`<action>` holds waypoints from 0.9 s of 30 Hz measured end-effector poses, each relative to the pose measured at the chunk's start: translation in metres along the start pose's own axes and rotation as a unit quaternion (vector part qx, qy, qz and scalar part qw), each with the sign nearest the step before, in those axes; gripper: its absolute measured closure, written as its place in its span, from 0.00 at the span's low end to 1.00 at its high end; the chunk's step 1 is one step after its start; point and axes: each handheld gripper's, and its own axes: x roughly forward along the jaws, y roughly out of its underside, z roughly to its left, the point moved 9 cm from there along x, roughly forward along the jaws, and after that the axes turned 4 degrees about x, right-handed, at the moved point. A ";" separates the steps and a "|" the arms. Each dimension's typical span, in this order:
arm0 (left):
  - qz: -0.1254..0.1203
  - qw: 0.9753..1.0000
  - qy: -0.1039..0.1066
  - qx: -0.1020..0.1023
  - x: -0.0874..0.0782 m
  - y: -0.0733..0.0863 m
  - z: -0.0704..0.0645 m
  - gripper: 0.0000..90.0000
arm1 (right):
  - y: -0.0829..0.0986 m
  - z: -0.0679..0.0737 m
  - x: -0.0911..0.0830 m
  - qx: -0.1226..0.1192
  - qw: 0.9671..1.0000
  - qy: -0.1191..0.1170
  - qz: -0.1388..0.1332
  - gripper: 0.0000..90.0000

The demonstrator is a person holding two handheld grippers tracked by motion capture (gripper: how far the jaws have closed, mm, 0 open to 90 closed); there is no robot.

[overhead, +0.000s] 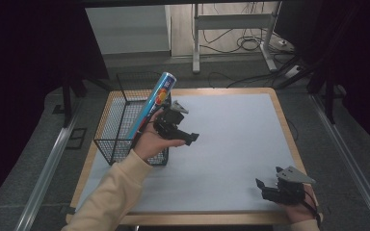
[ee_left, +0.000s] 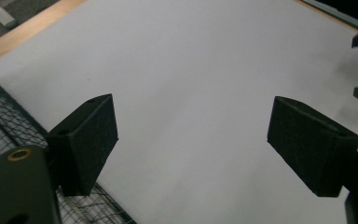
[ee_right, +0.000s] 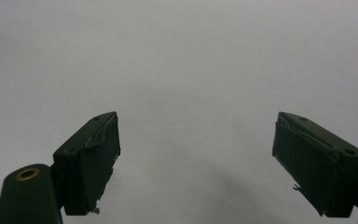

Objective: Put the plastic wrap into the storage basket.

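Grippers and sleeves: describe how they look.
Both the left gripper and right gripper are black, each topped by a grey three-cornered plate. Their jaws are blocky black pads, and a brass-coloured ring sits near the left one's base. The left sleeve is cream.

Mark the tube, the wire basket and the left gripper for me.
tube (overhead: 155, 100), high view, middle of its blue body.
wire basket (overhead: 107, 144), high view, near left wall.
left gripper (overhead: 190, 137), high view, between its jaw tips.

A wire basket stands at the table's left edge with a tube leaning in it (tilted rightward), the left gripper just beside it, the right gripper near the front right corner
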 end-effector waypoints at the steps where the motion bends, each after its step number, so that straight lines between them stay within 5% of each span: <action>1: 0.002 1.000 0.002 0.007 0.002 0.002 -0.005 0.18 | 0.000 0.000 0.000 0.000 1.000 0.000 0.000 0.17; 4: -0.001 1.000 0.017 0.017 0.011 0.008 -0.024 0.18 | 0.000 0.000 0.000 -0.001 1.000 0.001 0.000 0.17; 10: 0.010 0.999 0.031 0.024 0.025 0.021 -0.038 0.18 | 0.001 0.001 0.000 -0.002 1.000 -0.001 0.001 0.17; 27: 0.020 0.997 0.063 0.031 0.049 0.042 -0.058 0.18 | 0.000 0.000 -0.002 -0.005 1.000 0.005 -0.008 0.17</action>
